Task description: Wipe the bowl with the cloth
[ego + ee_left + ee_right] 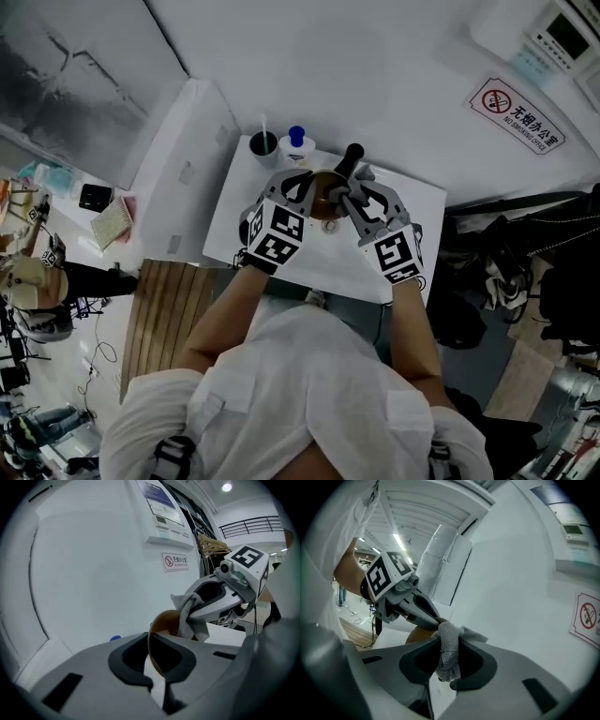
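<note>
Writing: one no-smoking sign (517,114) is fixed to the white wall, far right of the table. It carries a red prohibition circle, the characters 无烟办公室, and a smaller English line beginning "NO SMOKING"; the last word is too small to read. One white wall control panel (561,36) sits further right. Its print is not legible.

Count on the white table (323,264): one brown bowl (326,199), one grey cloth (449,649), one dark cup (263,143) with a straw standing in it, and one white bottle with a blue cap (297,142). Cup and bottle stand side by side at the far left corner of the table, just beyond the bowl.

Bowl: held above the table's far half, between the two grippers and tilted on edge.

Left gripper (307,186): jaws pressed together on the bowl's rim, with the brown edge running between them in the left gripper view.

Right gripper (354,195): jaws pinched on the cloth. In the right gripper view the cloth is bunched between the jaws and hangs down below them. In the left gripper view the cloth lies against the bowl's upper edge.

Each gripper carries one black-and-white square-marker cube, two in all.
</note>
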